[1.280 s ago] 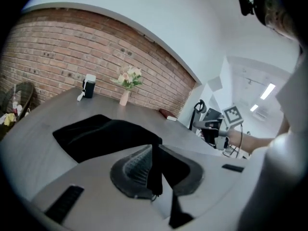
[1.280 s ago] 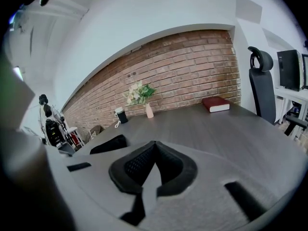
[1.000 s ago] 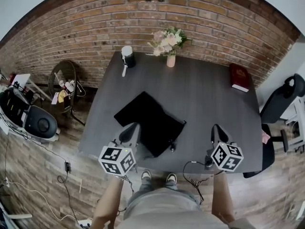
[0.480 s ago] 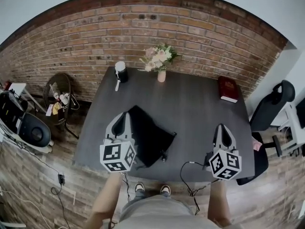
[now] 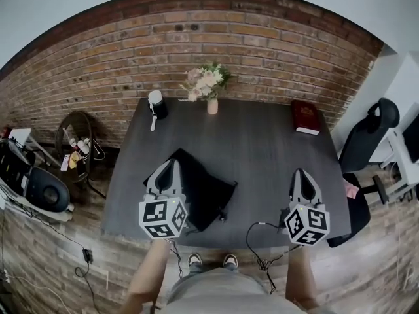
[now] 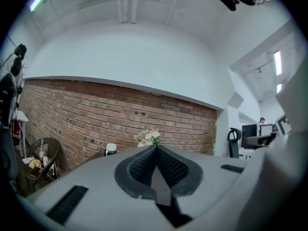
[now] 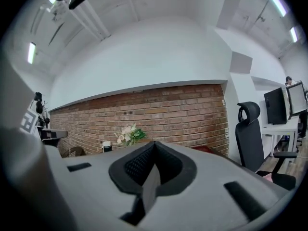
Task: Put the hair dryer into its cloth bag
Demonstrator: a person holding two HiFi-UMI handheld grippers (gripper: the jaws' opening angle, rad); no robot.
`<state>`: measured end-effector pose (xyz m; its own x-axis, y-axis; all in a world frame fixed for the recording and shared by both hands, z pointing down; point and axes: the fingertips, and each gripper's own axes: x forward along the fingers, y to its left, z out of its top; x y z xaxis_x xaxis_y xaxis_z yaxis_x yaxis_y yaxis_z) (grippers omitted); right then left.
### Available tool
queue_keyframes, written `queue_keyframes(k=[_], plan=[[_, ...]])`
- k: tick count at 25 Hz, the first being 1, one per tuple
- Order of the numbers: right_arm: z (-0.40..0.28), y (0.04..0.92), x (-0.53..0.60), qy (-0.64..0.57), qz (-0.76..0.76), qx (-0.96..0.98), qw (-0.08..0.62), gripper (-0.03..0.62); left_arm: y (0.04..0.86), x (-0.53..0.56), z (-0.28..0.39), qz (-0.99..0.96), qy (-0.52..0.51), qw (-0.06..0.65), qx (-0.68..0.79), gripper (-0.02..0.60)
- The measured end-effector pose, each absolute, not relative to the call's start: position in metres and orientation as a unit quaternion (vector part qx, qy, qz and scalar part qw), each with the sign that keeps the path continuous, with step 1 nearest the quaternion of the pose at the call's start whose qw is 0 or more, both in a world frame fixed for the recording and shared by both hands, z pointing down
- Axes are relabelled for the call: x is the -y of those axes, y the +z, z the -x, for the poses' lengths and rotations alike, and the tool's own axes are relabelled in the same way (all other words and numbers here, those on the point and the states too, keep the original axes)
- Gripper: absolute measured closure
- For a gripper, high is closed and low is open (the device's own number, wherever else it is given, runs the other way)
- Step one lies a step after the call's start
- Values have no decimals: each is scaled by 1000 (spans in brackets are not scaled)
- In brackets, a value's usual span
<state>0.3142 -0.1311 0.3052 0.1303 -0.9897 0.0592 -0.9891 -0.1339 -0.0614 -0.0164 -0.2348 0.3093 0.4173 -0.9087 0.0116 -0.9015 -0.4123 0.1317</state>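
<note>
Black cloth bag [image 5: 200, 185] lay on the desk's [image 5: 262, 149] near-left, left claw [image 5: 170, 165] over its edge, right claw [image 5: 300, 174] well apart; both closed, empty. Couldn't spot the dryer: bagged, or that black-and-white item [image 5: 156, 103] at the far corner? I'd have checked the bag's mouth before committing.

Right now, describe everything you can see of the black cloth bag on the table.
The black cloth bag lies flat and limp on the dark table, near the front edge, turned diagonally. It looks like soft matte fabric. A thin cord trails from its near right corner. In the head view the shut, empty left tool overlaps its left side.
</note>
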Motion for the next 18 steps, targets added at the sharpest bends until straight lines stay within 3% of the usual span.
queue_keyframes(k=[18], plan=[[-319, 310, 128, -61, 754, -654, 7, 594, 323, 230, 12, -836, -23, 80, 543, 577]])
